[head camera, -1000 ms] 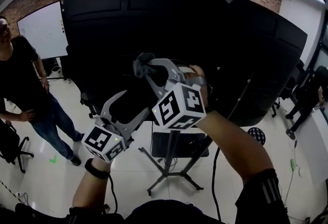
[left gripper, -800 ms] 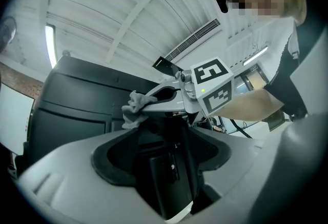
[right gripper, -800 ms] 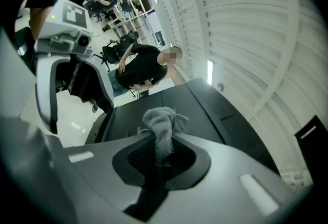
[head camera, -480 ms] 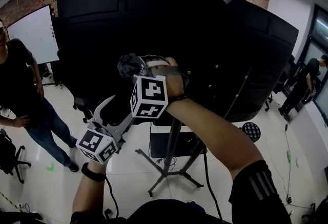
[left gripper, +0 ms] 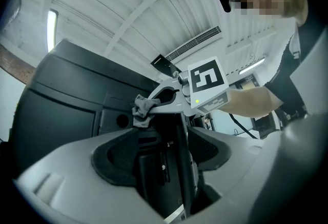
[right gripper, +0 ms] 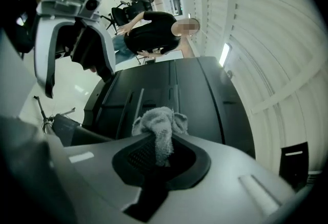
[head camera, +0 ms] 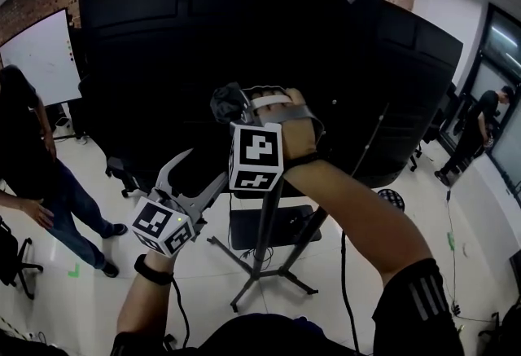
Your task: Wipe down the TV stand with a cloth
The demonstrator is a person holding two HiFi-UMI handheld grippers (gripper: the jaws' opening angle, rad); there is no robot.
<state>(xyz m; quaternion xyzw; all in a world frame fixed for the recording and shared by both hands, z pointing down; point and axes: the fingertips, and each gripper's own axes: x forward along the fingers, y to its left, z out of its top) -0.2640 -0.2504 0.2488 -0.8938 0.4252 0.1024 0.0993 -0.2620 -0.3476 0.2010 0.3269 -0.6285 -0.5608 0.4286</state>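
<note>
A grey cloth (head camera: 227,102) (right gripper: 159,124) is pinched in my right gripper (head camera: 238,107) (right gripper: 160,152), which is raised and shut on it. The cloth touches the back of the big black TV panel (head camera: 244,37) near the top of the stand's pole (head camera: 272,216). Lower left, my left gripper (head camera: 203,169) (left gripper: 165,152) is open; its jaws straddle the black pole (left gripper: 180,166) and mounting bracket without closing on them. In the left gripper view the right gripper (left gripper: 154,101) and the cloth (left gripper: 140,110) show just above. The left gripper (right gripper: 72,28) appears in the right gripper view.
The stand's splayed legs (head camera: 260,281) and a black shelf (head camera: 285,226) are below my arms. A person (head camera: 28,159) stands at the left by a whiteboard (head camera: 37,57) and an office chair (head camera: 124,171). Another person (head camera: 476,130) is far right; a round stool (head camera: 391,201) is close by.
The right gripper with the cloth swung left across the TV's back, then back to the right. The left gripper stayed by the pole. The person at the left shifted further left.
</note>
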